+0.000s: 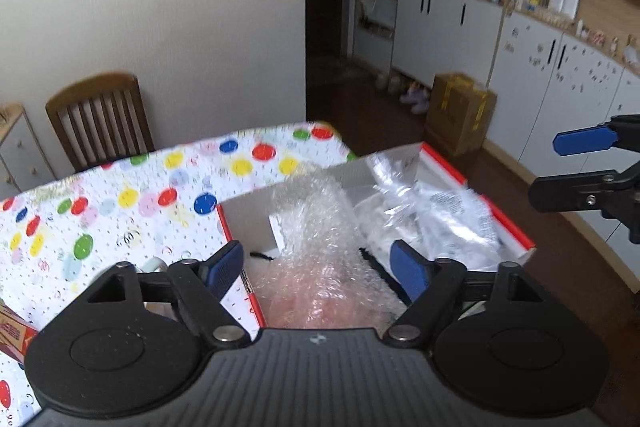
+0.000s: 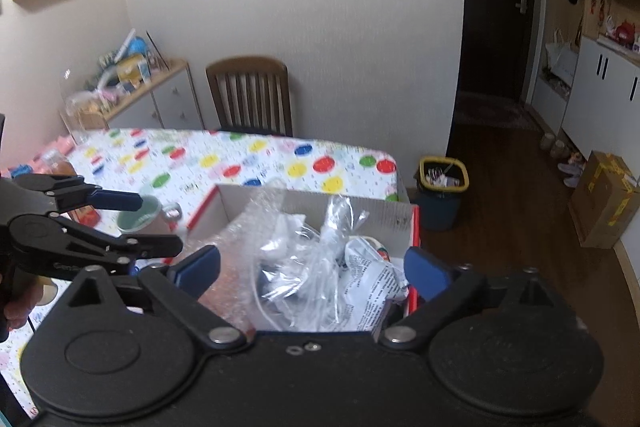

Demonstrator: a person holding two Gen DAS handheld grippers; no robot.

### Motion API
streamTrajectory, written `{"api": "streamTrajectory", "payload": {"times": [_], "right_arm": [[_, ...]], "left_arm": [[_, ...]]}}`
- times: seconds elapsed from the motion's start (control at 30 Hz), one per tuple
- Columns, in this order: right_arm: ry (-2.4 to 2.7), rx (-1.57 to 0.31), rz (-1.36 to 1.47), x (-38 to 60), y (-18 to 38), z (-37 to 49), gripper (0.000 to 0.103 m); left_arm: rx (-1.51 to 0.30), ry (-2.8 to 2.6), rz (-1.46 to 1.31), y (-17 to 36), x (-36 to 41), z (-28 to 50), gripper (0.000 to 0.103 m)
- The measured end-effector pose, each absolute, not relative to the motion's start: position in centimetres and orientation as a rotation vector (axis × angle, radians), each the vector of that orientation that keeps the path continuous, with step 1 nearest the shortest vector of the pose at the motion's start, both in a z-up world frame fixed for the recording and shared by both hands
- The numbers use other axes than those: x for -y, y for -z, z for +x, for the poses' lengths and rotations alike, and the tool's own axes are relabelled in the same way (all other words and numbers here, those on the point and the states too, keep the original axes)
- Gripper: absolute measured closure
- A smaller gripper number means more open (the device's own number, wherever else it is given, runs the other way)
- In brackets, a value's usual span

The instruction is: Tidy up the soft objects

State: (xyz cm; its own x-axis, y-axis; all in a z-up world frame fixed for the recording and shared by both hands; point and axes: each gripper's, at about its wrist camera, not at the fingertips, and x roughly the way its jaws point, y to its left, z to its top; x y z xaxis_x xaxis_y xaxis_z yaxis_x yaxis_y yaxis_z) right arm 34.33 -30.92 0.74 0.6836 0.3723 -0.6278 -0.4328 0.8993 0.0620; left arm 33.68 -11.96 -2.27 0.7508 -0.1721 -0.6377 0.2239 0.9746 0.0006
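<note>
A red-edged cardboard box sits at the table's near right corner and also shows in the right wrist view. It holds bubble wrap and crumpled clear plastic bags; both show in the right wrist view, the wrap and the bags. My left gripper is open and empty just above the bubble wrap. My right gripper is open and empty over the bags. Each gripper shows in the other's view, the right one and the left one.
The table has a dotted cloth. A green-lined mug stands left of the box. A wooden chair stands behind the table. A bin and a cardboard carton stand on the floor at right.
</note>
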Motion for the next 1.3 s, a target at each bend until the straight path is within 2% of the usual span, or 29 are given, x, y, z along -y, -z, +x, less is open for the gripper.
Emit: {"api": "streamTrajectory", "payload": {"times": [0.3, 0.53, 1.3], "right_arm": [[-0.446, -0.544, -0.021, 31.7, -2.1, 29.7, 0.0], [-0.45, -0.479, -0.016, 30.9, -2.2, 26.8, 0.0], [-0.419, -0.416, 0.033, 26.9, -1.9, 21.6, 0.0]], "left_arm": [[-0.585, 0.208, 0.041, -0.2, 11.0, 28.7, 0.017], [-0.545, 0.211, -0.027, -1.1, 10.1, 26.1, 0.001], [-0.501, 0.182, -0.11, -1.7, 8.3, 20.9, 0.0]]}}
